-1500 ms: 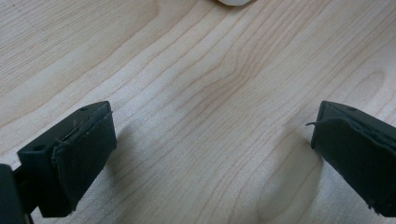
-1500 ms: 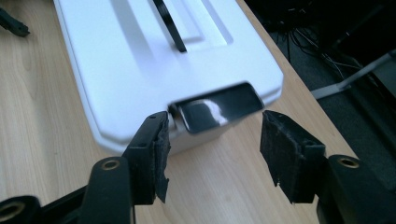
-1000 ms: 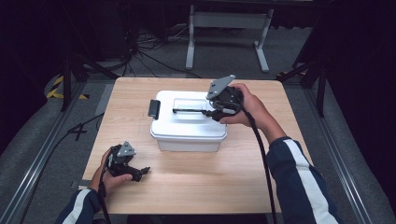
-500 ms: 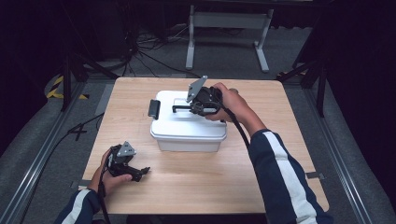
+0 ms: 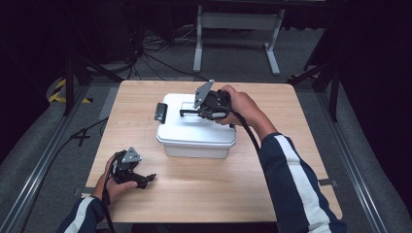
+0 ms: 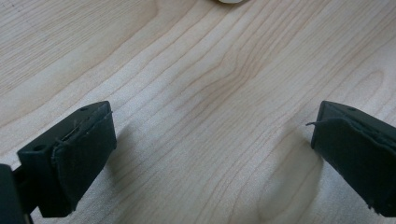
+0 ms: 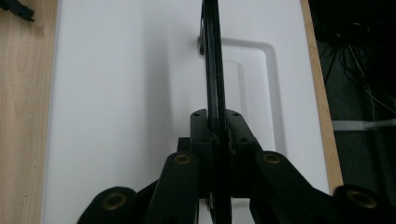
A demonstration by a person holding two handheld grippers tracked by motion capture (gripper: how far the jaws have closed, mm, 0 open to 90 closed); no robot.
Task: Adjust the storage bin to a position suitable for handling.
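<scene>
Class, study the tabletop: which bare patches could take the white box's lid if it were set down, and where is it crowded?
Free wood: the right strip between the white box and the table edge, and the near-right area in front of the box. Far-left corner is also bare. Crowded: near-left, where the left gripper rests open, and the box top, where the right gripper clamps the black handle.

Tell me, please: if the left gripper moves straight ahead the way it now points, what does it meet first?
Probably the white box. The left gripper, jaws open over the bare table, points toward it; nothing lies between, though depth is unclear.
</scene>
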